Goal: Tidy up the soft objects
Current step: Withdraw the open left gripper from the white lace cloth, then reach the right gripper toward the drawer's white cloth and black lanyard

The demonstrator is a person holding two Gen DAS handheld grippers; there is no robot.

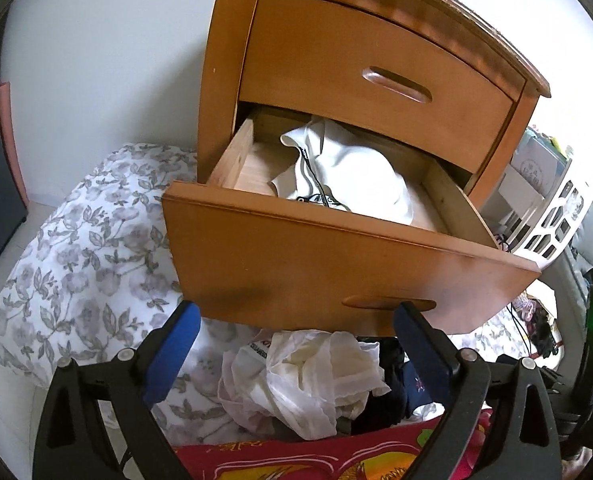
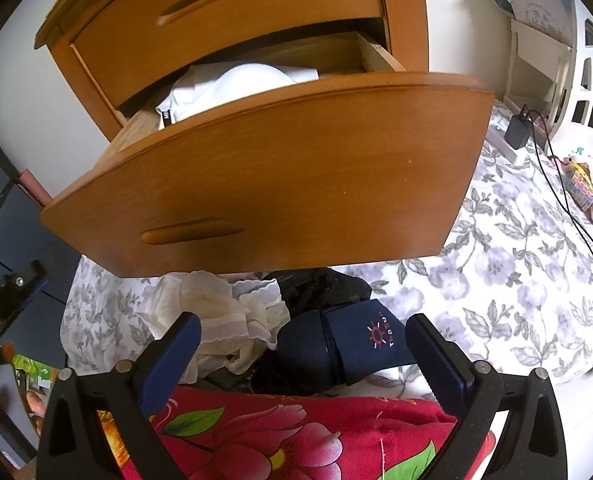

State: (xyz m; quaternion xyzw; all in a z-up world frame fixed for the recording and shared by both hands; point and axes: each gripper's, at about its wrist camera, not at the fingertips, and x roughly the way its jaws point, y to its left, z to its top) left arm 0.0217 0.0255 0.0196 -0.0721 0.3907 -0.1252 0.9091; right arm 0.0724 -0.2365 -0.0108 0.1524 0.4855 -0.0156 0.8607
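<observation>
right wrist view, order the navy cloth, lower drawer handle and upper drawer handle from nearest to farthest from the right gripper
1. navy cloth: between the right gripper fingers, right of middle.
2. lower drawer handle: above, on the open drawer front.
3. upper drawer handle: top left, on the closed drawer.

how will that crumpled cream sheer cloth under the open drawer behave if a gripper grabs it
The cream cloth looks thin and see-through, so it is probably very light and floppy and will likely trail when lifted. It lies bunched against the navy garment, so it may drag that along.

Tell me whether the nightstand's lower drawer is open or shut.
Open. The lower drawer is pulled out from the nightstand, exposing a white garment inside; the upper drawer sits flush, shut.
</observation>
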